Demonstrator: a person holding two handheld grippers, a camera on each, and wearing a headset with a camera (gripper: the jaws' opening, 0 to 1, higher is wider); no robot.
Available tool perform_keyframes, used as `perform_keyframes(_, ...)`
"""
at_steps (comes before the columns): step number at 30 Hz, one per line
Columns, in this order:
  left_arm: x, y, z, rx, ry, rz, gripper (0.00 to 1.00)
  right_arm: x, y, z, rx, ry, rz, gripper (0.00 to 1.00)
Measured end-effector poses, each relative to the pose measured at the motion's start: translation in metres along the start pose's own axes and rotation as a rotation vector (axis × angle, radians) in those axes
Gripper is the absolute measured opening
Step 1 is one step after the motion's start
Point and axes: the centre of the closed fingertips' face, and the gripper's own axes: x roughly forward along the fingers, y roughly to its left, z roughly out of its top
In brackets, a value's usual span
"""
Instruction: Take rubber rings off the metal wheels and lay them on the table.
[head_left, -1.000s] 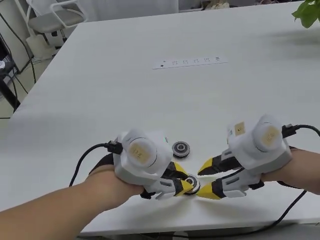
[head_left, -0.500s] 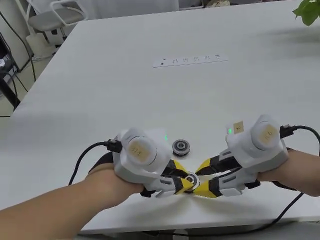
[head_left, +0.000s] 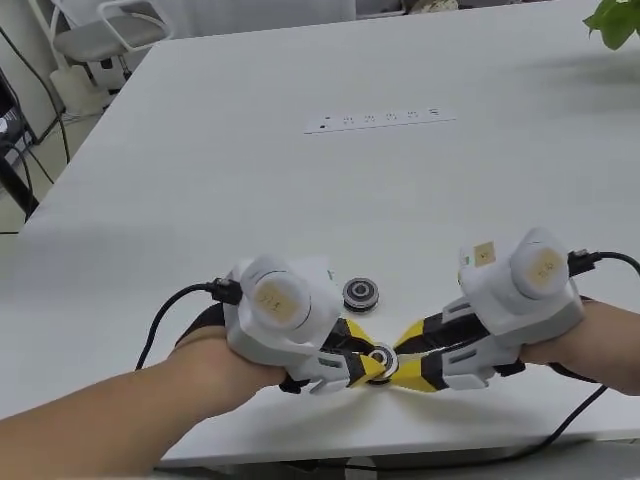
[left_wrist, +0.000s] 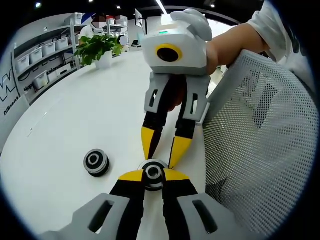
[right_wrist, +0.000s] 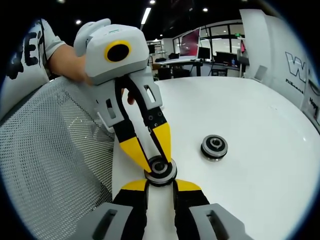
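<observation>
Readable text is thin: a big "W" (right_wrist: 295, 62) on the white wall panel, with the small print under it too blurred; tan square stickers (head_left: 277, 298) on both round housings, marks illegible; black lettering on your white sleeve (right_wrist: 32, 47), cut off. Your left gripper (left_wrist: 153, 176) is clamped on a metal wheel (left_wrist: 153, 173), yellow tips pressed on either side of it. The wheel sits at the near table edge between the two grippers. Your right gripper (right_wrist: 160, 186) faces it tip to tip, jaws pinched on the same wheel's rim from the opposite side, with a narrow gap between the black jaw arms. The wheel is a small round disc with a shiny metal hub, a centre bore and a black rubber ring (right_wrist: 173, 171) round the outside. A second wheel (head_left: 360, 293), same build, lies flat on the table (head_left: 250, 180) just beyond the grippers, apart from both. Grippers have white glossy plastic bodies, black jaw arms, pointed yellow tips and black cables off the back; a green light (left_wrist: 164, 32) is lit on the right one's body. The table is matte white and smooth, and a flat white power strip (head_left: 380, 121) lies farther out near the middle. A white mesh chair back (left_wrist: 260, 140) stands right at the near table edge. Room: leafy green plant (left_wrist: 97, 46) in a white pot at the far end, shelves with white bins (left_wrist: 45, 52), ceiling spotlights, a white office chair (head_left: 110, 35) past the far left corner.
</observation>
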Motion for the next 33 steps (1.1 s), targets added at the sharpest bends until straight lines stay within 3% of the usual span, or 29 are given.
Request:
perform_keyframes(9, -0.0002, 0.0003, -0.0003, -0.001, 0.000, 0.002, 0.08, -0.0014, 0.0005, -0.0016, 0.022, 0.001, 0.000, 0.12)
perform_keyframes(14, -0.0001, 0.0004, -0.0004, -0.002, -0.001, 0.003, 0.08, -0.0028, -0.0037, -0.0046, 0.007, 0.003, -0.023, 0.01)
perform_keyframes(33, 0.0000, -0.0003, 0.0001, 0.002, -0.004, 0.007, 0.07, -0.0047, -0.0040, -0.0067, 0.152, -0.004, -0.014, 0.00)
